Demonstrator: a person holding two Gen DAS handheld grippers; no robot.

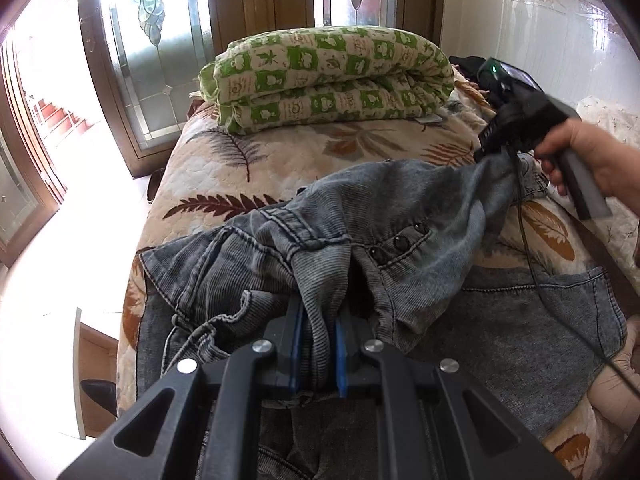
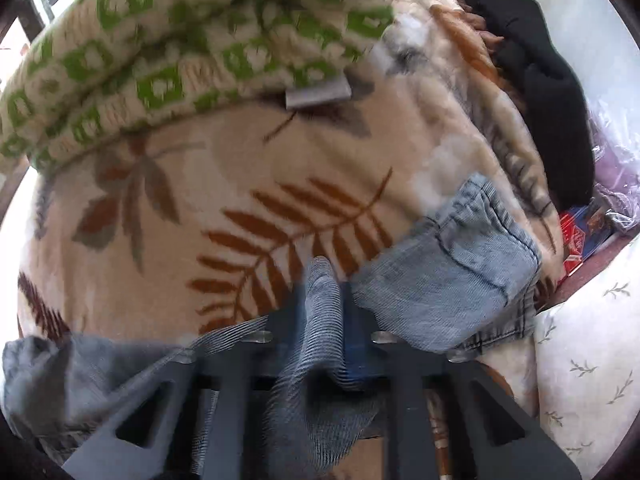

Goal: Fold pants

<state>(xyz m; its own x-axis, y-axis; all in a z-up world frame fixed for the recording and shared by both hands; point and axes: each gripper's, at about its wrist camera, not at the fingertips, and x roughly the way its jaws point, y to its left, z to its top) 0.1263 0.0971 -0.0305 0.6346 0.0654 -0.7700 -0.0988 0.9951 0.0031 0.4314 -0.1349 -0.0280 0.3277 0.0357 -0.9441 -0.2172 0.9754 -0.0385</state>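
Observation:
Grey-blue denim pants (image 1: 360, 232) lie bunched across the leaf-patterned bed. My left gripper (image 1: 319, 320) is shut on a fold of the waistband, lifted slightly off the bed. In the left wrist view my right gripper (image 1: 486, 152) is at the far right, held by a hand, pinching the other end of the pants. In the right wrist view the right gripper (image 2: 324, 292) is shut on a ridge of the pants (image 2: 444, 280), whose cuff lies to the right. That view is blurred.
A folded green-and-cream quilt (image 1: 328, 76) lies at the back of the bed (image 1: 224, 168), also blurred in the right wrist view (image 2: 168, 60). Dark clothing (image 2: 552, 92) lies at the far right by the wall. Floor and glass doors (image 1: 152, 60) lie left of the bed.

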